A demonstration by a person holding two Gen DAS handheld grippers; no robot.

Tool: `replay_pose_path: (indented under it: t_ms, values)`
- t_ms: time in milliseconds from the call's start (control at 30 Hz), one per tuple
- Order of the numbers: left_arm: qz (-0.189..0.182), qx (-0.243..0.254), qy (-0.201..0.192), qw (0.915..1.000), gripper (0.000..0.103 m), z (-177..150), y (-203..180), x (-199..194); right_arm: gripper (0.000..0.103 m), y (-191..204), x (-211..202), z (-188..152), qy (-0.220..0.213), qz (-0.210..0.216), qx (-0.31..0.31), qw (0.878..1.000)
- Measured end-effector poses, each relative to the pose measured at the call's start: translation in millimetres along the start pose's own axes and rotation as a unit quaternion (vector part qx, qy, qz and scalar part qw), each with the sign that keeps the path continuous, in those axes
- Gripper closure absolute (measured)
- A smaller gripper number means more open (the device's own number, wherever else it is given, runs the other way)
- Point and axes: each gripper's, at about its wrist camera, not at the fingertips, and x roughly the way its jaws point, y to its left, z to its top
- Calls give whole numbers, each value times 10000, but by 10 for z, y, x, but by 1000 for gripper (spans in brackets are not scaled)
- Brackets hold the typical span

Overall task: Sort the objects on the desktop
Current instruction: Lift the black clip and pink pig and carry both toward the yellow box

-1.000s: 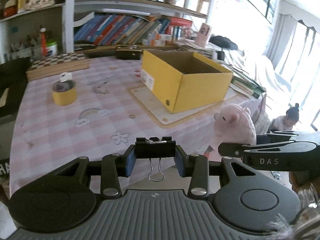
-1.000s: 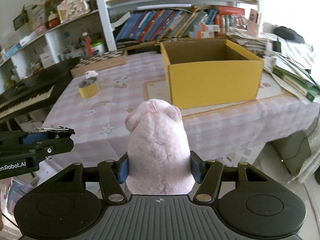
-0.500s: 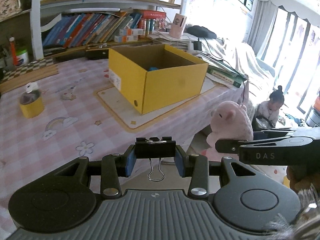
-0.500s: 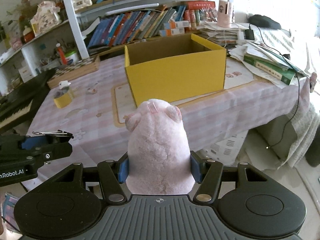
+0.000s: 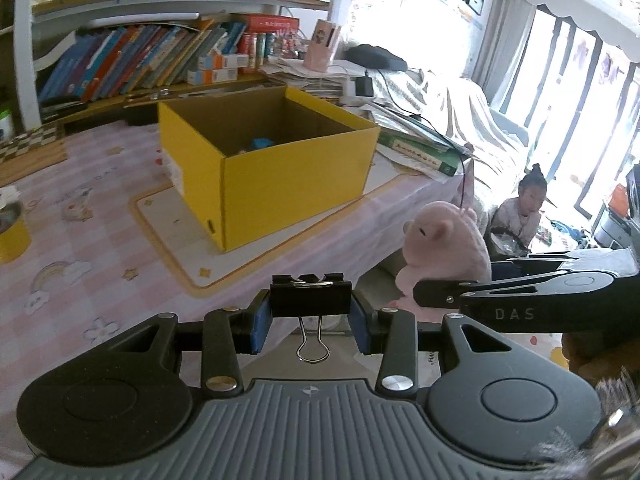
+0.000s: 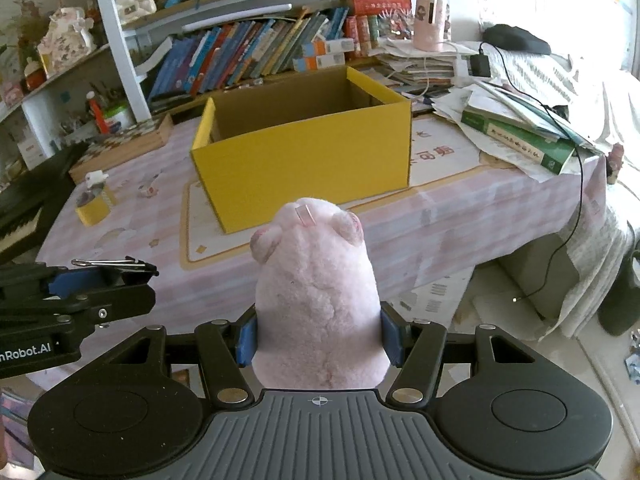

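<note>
My left gripper (image 5: 311, 322) is shut on a black binder clip (image 5: 311, 299), its wire handles hanging below. My right gripper (image 6: 320, 338) is shut on a pink plush pig (image 6: 318, 300), held upright with its back toward the camera. An open yellow cardboard box (image 5: 272, 160) stands on a mat on the pink checked table; something blue (image 5: 262, 144) lies inside it. Both grippers hover off the table's near edge, in front of the box (image 6: 304, 152). In the left wrist view the pig (image 5: 444, 252) and the right gripper (image 5: 436, 297) are at the right; in the right wrist view the clip (image 6: 116, 265) is at the left.
A yellow tape roll (image 6: 94, 208) with a small white item sits on the table's left side. A chequered board (image 6: 128, 144) and bookshelves stand behind. Stacked books and papers (image 6: 516, 132) with a cable fill the right end. A child (image 5: 526, 212) sits on the floor beyond the table.
Both grippers have swung to the right along the table's near edge with their loads, so the yellow box shifted left in both views and its inside now shows. Neither grip changed.
</note>
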Motion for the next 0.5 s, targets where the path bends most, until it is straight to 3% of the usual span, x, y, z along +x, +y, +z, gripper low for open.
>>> replay_pose_path:
  t_ms: [500]
  values:
    - [-151, 88, -422, 9990, 65, 529, -344, 334, 43, -517, 205, 444, -188, 68, -11, 9998]
